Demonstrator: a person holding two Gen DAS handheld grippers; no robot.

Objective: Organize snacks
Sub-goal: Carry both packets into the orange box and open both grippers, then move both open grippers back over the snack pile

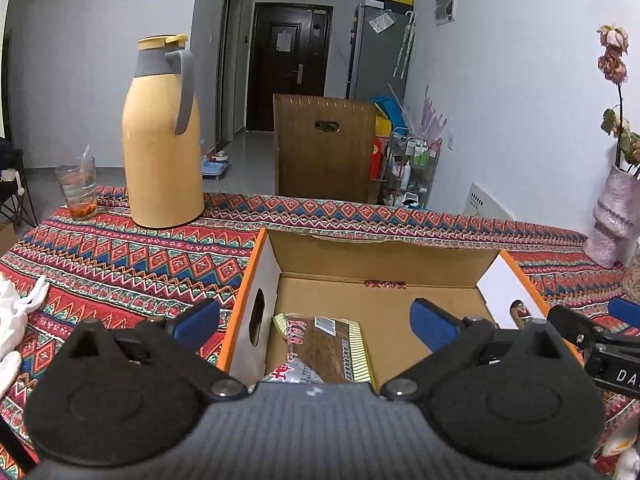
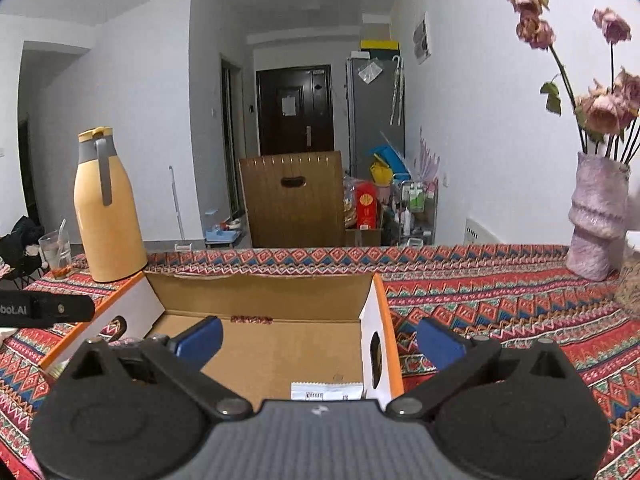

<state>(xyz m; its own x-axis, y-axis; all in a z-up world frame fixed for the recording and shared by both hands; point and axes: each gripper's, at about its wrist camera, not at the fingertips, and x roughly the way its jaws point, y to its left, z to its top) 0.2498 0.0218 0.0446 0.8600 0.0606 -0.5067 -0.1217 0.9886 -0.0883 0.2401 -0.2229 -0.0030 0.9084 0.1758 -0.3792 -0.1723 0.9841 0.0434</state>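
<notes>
An open cardboard box (image 1: 384, 248) with orange edges sits on the patterned tablecloth; it also shows in the right wrist view (image 2: 260, 292). A brown and yellow snack packet (image 1: 324, 350) lies in its near left corner. A white packet edge (image 2: 326, 392) shows in the near right corner. My left gripper (image 1: 316, 322) is open and empty above the box's left side. My right gripper (image 2: 320, 340) is open and empty above the box's right wall. The right gripper's black arm shows at the edge of the left wrist view (image 1: 592, 336).
A yellow thermos jug (image 1: 162, 136) and a glass with a straw (image 1: 78, 192) stand at the table's far left. A pink vase of dried roses (image 2: 596, 216) stands at the far right. White cloth (image 1: 12, 312) lies at the left. A wooden chair back (image 1: 324, 144) stands behind the table.
</notes>
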